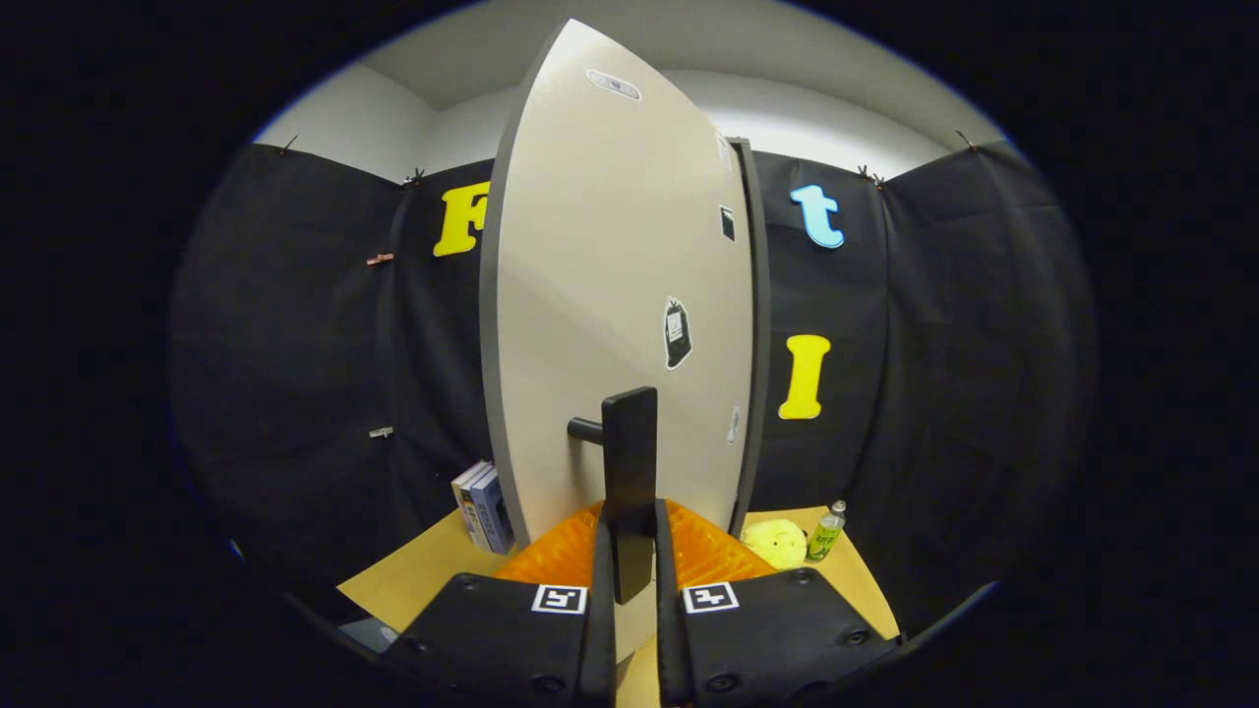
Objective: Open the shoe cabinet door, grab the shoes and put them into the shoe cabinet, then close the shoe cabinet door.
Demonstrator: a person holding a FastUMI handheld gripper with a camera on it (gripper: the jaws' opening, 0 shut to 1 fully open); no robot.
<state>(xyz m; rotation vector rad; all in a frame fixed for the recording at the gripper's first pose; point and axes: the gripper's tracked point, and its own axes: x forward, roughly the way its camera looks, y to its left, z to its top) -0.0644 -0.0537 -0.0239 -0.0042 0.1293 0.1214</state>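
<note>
The shoe cabinet door (610, 295) is a tall pale panel with a dark edge, standing right in front of me, with a few small stickers on it. Its black bar handle (629, 462) stands upright on a short stub from the door's lower part. My gripper (629, 551) has both fingers pressed on the lower end of that handle, one on each side. The cabinet's dark frame (757, 324) shows along the door's right edge. The shoes are hidden from me.
A wooden tabletop (413, 580) carries the cabinet. Several books (484, 506) stand upright left of the door. A yellow plush toy (775, 543) and a small green-labelled bottle (826, 531) sit to the right of it.
</note>
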